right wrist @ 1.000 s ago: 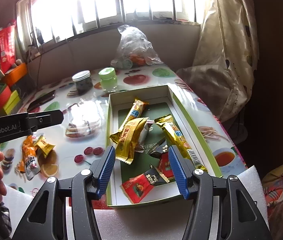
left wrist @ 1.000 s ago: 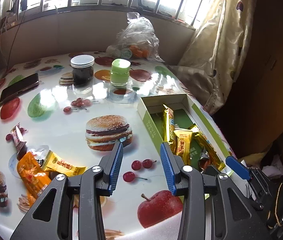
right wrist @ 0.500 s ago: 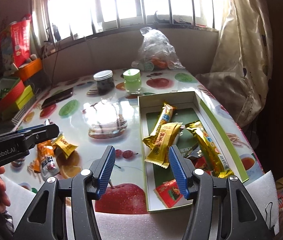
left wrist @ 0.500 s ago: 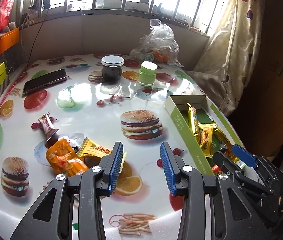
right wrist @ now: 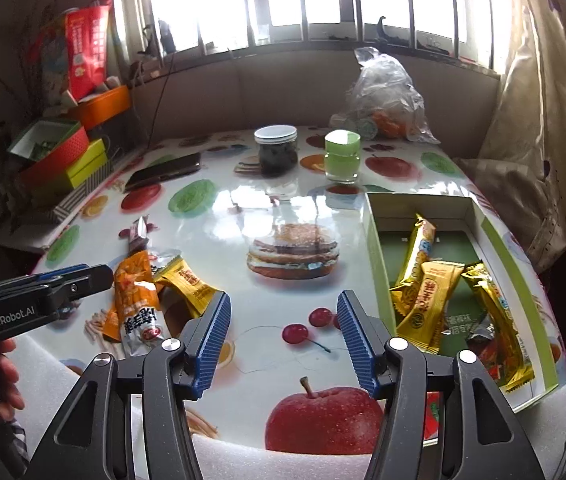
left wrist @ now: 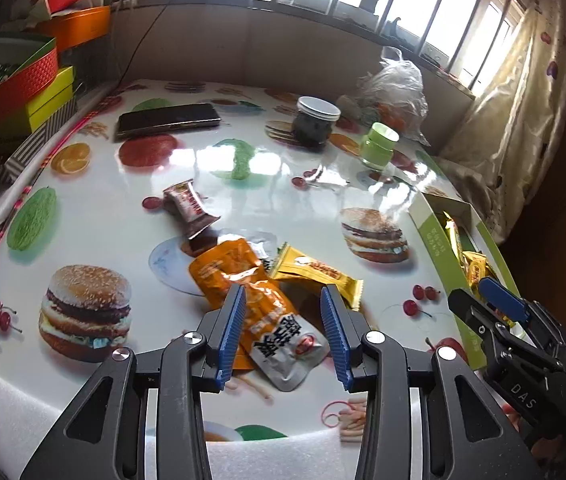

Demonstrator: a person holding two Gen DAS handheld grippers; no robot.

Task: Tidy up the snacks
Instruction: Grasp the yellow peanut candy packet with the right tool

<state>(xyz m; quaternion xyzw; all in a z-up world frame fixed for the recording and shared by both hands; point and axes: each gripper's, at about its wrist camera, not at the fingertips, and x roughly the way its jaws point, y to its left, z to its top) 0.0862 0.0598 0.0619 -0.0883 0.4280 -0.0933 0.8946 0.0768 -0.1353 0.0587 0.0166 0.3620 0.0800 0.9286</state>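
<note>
The left gripper (left wrist: 283, 330) hangs low over the glossy tablecloth printed with burgers and fruit (left wrist: 95, 216), its blue-ribbed jaws spread wide and holding nothing. Right between them lies the long orange and silver foil snack pouch (left wrist: 261, 312). Its long axis runs roughly along the gripper's line of sight, from the far orange end to the near silver end, so the jaws stand on either side of its narrow width. From here that looks the right way round for a pinch: I judge a short drop and a squeeze would take it across the middle. The yellow crinkled snack packet (left wrist: 315, 270) lies touching the pouch on its right, just ahead of the right-hand jaw, and might get nipped too. A small dark red wrapped candy (left wrist: 189, 204) sits farther off.

The right gripper (right wrist: 285, 338) waits near the table edge, jaws also released, over bare cloth between the loose pile and the shallow green-sided cardboard box (right wrist: 379, 252) that already holds several gold wrapped bars (right wrist: 423, 292). The left one is plainly nearer the pouch; the box lies well off to its right.
</note>
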